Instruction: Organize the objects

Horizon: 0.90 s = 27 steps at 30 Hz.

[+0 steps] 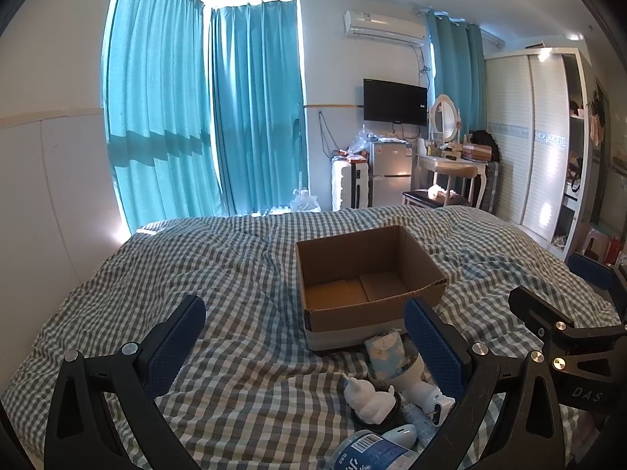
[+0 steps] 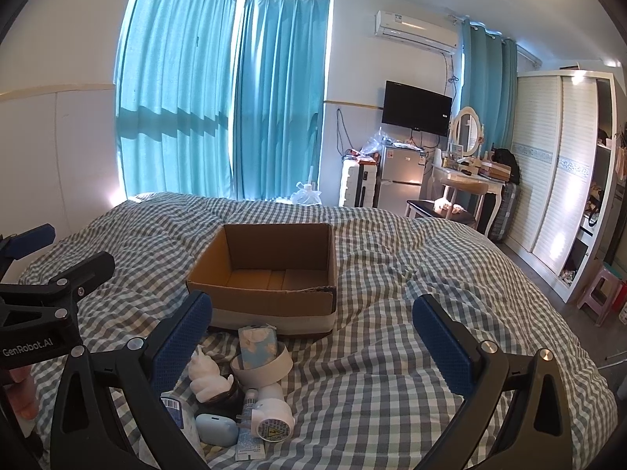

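Left wrist view: left gripper spread wide, jaws empty, hovering over checked bedspread. Cardboard box sits open and empty at 12 o'clock from the fingers, slightly toward 1. Clutter pile lies just this side of the box, at about 5 o'clock in frame: tissue pack touching the box's near wall, white figurine on a dark round base, white plug-like gadget, pale blue oval device, labelled bottle at the bottom edge. Right gripper pokes in at 3 o'clock, also open.

Right wrist view: right gripper wide open, nothing held. Box at 12 o'clock, pile at 7 o'clock, hard against the left finger. Tissue pack stands inside a white tape ring; a small tube and a flat packet lie among the rest. Left gripper at 9 o'clock.

Risks, judged from the layout: items overlap and touch, so closing on one likely drags or topples a neighbour, figurine especially. Soft, rumpled bedding gives under a push, so things may roll off or sink out of reach. The box is light, on fabric; a bump to its near wall could shove it. Both grippers crowd the same pile, so collision is possible.
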Motion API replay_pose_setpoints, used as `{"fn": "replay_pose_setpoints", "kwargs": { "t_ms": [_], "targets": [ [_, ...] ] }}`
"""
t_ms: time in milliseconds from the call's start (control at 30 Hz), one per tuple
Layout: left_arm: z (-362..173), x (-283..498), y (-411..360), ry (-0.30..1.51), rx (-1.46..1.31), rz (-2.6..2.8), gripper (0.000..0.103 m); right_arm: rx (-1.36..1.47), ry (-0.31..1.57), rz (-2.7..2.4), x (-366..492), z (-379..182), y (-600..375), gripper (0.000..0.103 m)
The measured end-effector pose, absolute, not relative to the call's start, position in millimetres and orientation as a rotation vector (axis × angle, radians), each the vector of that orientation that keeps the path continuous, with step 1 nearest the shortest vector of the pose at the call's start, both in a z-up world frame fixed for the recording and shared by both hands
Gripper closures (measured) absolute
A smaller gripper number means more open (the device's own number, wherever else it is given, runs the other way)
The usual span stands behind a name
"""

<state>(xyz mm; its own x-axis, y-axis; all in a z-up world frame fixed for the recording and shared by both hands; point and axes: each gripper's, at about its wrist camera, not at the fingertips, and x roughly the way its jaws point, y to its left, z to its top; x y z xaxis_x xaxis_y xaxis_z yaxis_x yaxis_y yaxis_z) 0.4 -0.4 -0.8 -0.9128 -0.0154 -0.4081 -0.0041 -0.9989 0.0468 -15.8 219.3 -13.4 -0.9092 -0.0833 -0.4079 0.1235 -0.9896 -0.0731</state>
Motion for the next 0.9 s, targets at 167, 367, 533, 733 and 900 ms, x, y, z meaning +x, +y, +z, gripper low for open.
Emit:
{"fn": "replay_pose_setpoints", "kwargs": {
  "t_ms": [167, 367, 533, 733, 900],
  "targets": [
    [3, 6, 0, -0.064, 0.646, -3.070, 0.000, 0.612, 0.145, -2.961, -10, -8, 218, 0.000],
    [8, 15, 0, -0.073, 0.644, -3.073, 0.000, 0.589, 0.148, -2.960, 0, 1, 216, 0.000],
    [10, 22, 0, -0.068, 0.651, -3.074, 0.000, 0.569, 0.153, -2.965, 9, 8, 215, 0.000],
    [1, 24, 3, -0.087, 0.706, -3.066, 0.000, 0.569, 0.172, -2.962, 16, 9, 215, 0.000],
    [-22, 24, 9, -0.103, 0.823, -3.072, 0.000, 0.626, 0.185, -2.952, 12, -6, 216, 0.000]
  ]
}}
